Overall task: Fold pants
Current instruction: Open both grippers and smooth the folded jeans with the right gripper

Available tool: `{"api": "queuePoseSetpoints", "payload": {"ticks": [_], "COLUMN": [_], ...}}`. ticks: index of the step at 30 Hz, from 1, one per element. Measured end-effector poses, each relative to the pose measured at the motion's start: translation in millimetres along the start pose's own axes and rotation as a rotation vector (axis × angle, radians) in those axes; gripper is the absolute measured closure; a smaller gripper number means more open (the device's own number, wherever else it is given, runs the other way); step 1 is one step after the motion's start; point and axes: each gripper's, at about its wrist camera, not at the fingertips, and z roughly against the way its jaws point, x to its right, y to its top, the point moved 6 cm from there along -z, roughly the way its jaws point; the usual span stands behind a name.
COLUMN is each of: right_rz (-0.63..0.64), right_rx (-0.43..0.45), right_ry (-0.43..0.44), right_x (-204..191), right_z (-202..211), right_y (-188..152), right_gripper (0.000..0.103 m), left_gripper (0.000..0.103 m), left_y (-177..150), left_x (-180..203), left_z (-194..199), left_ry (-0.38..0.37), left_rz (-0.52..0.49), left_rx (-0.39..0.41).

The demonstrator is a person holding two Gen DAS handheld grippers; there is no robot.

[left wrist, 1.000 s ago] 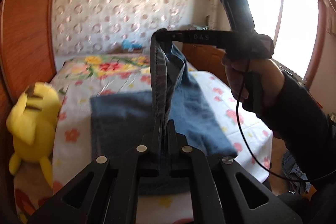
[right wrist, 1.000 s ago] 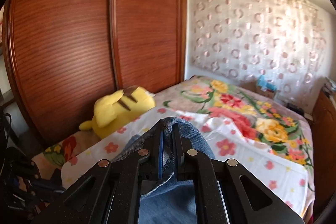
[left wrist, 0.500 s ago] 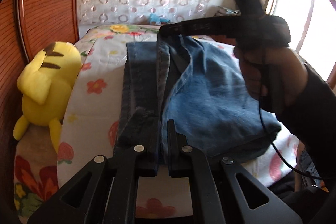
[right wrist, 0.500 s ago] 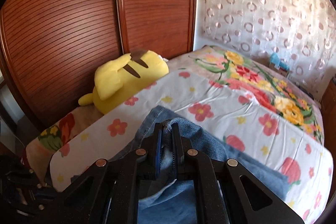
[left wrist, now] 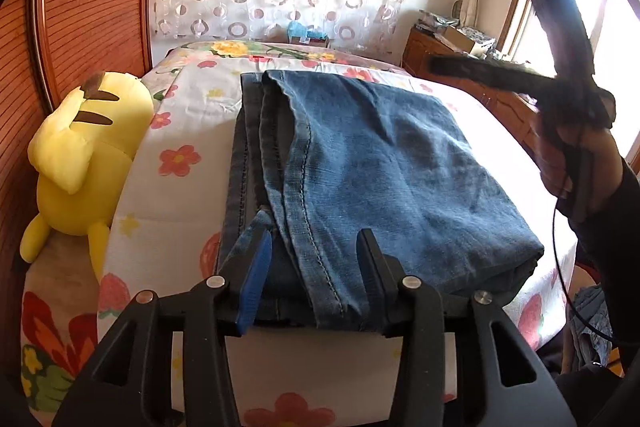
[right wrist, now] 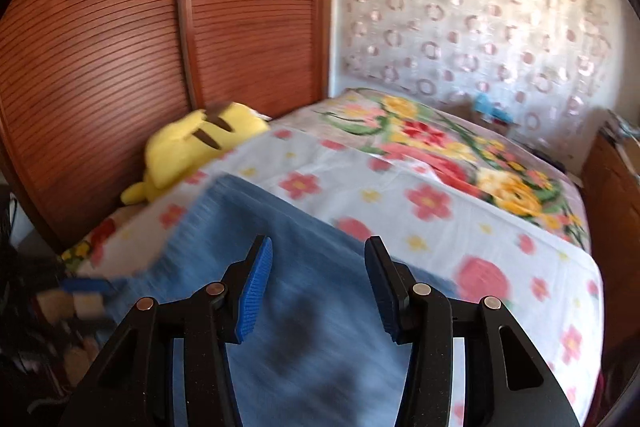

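Folded pants (left wrist: 360,179) lie flat on the floral bedsheet (left wrist: 172,195), centre frame. Left gripper (left wrist: 316,259) and right gripper (right wrist: 318,279) both stand with jaws apart, holding nothing. Yellow plush toy (left wrist: 84,155) at left.

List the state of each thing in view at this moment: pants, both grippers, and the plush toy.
Jeans: folded, lying flat on the floral bed cover, not held.
Left gripper: open, fingers on either side of the jeans' near edge.
Right gripper: open, empty, above the jeans; view blurred.
Yellow plush toy: lying on the bed's edge beside the wooden wardrobe.
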Motion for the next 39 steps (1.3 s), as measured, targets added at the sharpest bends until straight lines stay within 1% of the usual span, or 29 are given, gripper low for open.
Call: {"api": "queuePoseSetpoints", "payload": {"ticks": [1,3,4,6,7,9,11,15,18,22,28,39], "right_rz": [-0.009,-0.036,-0.05,-0.052,-0.047,-0.057,-0.067,-0.066,-0.088,-0.115,-0.12,-0.124], "right_rx": [-0.006,-0.016,-0.024,-0.035,-0.034,-0.05,-0.058,-0.069,-0.078,-0.092,-0.115,-0.124], "right_ry": [-0.012,-0.031,-0.028,-0.01,-0.018,-0.026,-0.016,-0.027,-0.013,0.003,-0.001,-0.033], "right_x": [8,18,19,17,16,13,10,1,-2,-3,-10,-11], "right_z": [5,15,18,27,32,39,44,54,58,64,64,59], "right_y": [-8,-24,-32,-45,-53,-65,-75,-92,-99,-108,-121,-134], "right_gripper": [0.053,0.053,0.053,0.053,0.053,0.052,0.052,0.051,0.041,0.041,0.04,0.039], "left_gripper": [0.052,0.049,0.042,0.032,0.026,0.023,0.023,0.023,0.023,0.023,0.023,0.023], "left_y": [0,0,0,0,0,2,3,8,10,12,10,-8], "left_x": [2,5,7,14,18,24,30,43,51,61,74,75], "left_z": [0,-3,-4,-6,-7,-7,-7,-7,-8,-10,-17,-40], "left_ry": [0.0,-0.002,0.001,-0.017,-0.022,-0.024,-0.016,-0.015,-0.005,-0.008,-0.027,-0.02], "left_rz": [0.0,-0.003,-0.008,-0.015,-0.019,-0.028,-0.044,-0.069,-0.092,-0.111,-0.137,-0.135], "left_rx": [-0.001,-0.004,-0.007,-0.006,-0.005,-0.003,0.0,0.009,0.012,0.013,-0.002,-0.063]}}
